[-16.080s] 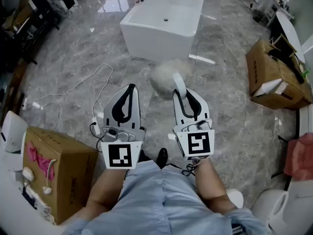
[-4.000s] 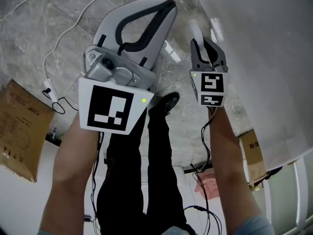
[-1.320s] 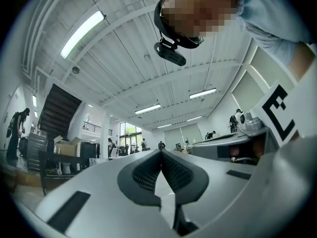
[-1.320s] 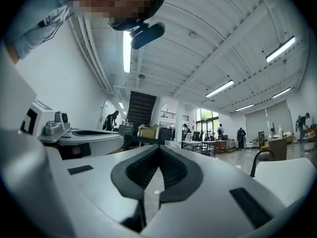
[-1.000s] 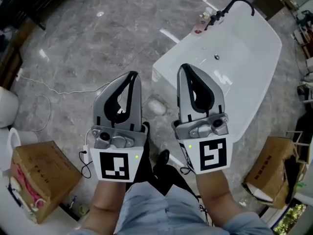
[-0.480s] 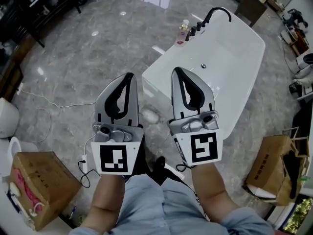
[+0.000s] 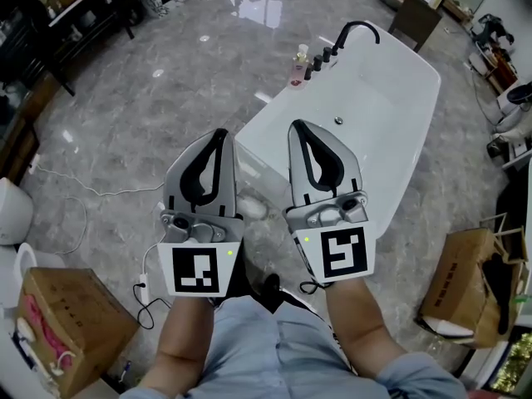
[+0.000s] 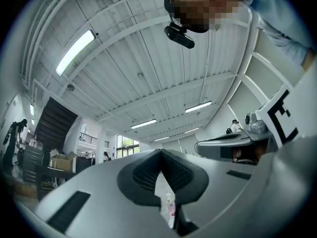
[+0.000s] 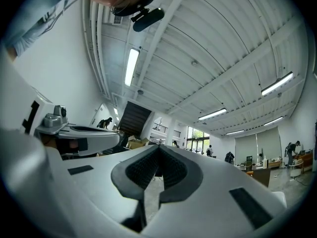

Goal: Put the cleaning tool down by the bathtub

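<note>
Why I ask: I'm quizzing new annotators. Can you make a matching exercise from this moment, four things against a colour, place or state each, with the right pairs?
Things
1. faucet
2. left tool
3. bottle
4. cable

Descriptions
A. white, lying on the floor at the left of the head view
B. pink, standing on the rim of the bathtub
C. black and curved, at the bathtub's far end
D. shut, nothing between its jaws

Pairs: 1-C, 2-D, 3-B, 4-A
</note>
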`<state>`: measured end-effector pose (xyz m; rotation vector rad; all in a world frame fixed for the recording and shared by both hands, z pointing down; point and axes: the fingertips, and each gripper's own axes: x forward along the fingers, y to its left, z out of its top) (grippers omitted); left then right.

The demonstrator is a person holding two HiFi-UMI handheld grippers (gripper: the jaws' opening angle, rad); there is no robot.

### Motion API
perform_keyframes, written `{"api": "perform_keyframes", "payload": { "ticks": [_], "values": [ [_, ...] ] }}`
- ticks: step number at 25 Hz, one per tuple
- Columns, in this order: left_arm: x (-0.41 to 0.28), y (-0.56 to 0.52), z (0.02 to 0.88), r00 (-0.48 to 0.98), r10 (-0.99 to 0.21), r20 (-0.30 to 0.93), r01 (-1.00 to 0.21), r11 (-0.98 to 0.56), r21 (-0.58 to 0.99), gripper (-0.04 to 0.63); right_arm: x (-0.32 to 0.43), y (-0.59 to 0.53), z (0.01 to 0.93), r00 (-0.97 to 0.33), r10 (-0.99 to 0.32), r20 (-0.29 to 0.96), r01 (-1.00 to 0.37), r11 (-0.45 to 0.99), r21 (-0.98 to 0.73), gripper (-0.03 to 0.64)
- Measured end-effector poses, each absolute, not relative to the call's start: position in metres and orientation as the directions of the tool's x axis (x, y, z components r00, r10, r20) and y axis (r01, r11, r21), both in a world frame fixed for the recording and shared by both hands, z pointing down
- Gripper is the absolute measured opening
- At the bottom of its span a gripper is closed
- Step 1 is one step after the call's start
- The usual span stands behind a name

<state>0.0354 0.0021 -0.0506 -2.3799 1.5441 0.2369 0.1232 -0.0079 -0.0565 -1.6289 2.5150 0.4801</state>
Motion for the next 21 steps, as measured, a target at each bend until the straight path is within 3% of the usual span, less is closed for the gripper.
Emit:
{"api": "perform_keyframes", "payload": {
  "ticks": [21],
  "values": [
    [0.0308, 0.0131, -0.0603, 0.404, -0.863, -0.302, -0.914, -0.364, -0.180, 0.015, 0.1163, 0.0019, -0.0654, -0.430, -0.859, -0.279, -0.901, 0.387, 0.197, 0.012]
  ]
}}
